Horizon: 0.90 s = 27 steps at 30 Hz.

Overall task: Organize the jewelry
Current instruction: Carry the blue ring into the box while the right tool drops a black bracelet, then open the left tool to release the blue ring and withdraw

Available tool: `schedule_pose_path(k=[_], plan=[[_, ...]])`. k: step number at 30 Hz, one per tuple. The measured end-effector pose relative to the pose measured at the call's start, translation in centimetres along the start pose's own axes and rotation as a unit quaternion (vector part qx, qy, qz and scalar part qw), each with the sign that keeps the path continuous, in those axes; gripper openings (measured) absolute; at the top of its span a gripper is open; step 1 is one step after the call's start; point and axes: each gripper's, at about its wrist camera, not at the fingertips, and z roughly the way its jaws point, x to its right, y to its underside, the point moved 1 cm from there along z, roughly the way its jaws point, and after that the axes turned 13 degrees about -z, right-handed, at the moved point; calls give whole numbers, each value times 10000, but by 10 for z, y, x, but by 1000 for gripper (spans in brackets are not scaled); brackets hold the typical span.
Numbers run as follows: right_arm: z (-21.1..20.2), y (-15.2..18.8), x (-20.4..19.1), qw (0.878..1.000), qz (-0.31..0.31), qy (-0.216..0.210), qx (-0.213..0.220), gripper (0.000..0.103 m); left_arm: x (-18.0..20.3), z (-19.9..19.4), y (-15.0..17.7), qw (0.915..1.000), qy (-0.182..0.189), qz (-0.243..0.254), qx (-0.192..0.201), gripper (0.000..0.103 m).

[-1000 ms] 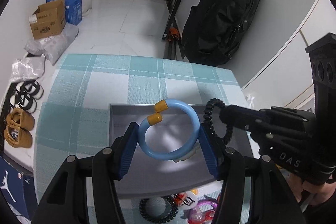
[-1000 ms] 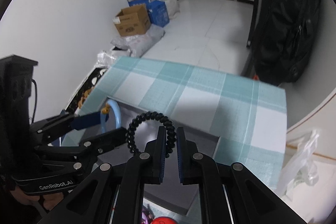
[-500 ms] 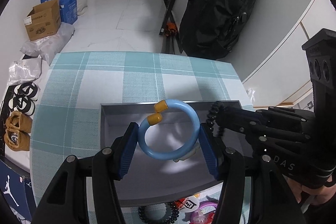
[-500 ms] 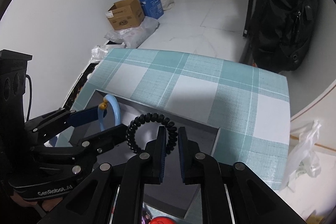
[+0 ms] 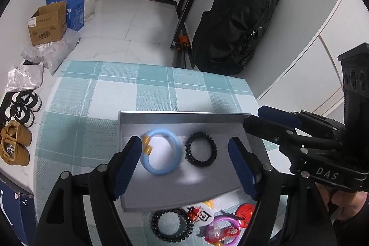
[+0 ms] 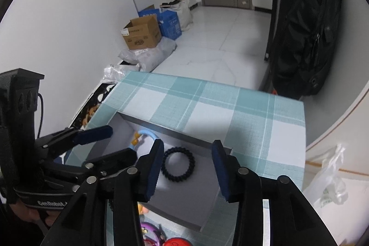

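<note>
Grey tray (image 5: 161,197) holds the blue bangle (image 5: 160,155) and black coil band (image 5: 200,152); both hand-held grippers, left (image 5: 184,165) and right (image 6: 188,168), hover wide and empty. Next, probably fetching the desk's (image 5: 110,96) other coil band (image 5: 171,225).

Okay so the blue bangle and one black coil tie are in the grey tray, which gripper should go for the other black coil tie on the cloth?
Left, probably. The second black spiral hair tie lies on the checked cloth just below the open left gripper, near the shallow grey tray. The right gripper, also open, hangs over the tray's right side, farther from it.

Left wrist view above the gray tray (image 5: 184,118) facing down, right wrist view from its right, sharing tray (image 6: 203,142).
</note>
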Motion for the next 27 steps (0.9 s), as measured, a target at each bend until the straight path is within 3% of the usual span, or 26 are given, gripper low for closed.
schedule_pose_path(k=[8, 9, 11, 16, 24, 27], plan=[[-15, 9, -7, 9996, -130, 130, 229, 42, 1, -21, 9, 9994, -105, 131, 288, 74], [-18, 10, -7, 9994, -128, 155, 276, 44, 0, -23, 10, 9992, -135, 162, 331, 74], [-25, 14, -8, 9990, -99, 208, 383, 61, -1, -28, 14, 9989, -202, 190, 372, 74], [-42, 21, -9, 9969, -60, 342, 709, 63, -13, -39, 26, 9986, -332, 133, 388, 74], [-53, 33, -19, 9959, -125, 307, 838, 69, -25, -51, 41, 9991, -256, -139, 316, 74], [-59, 40, -24, 9957, -134, 235, 891, 77, -26, -50, 49, 9993, -252, -213, 204, 75]])
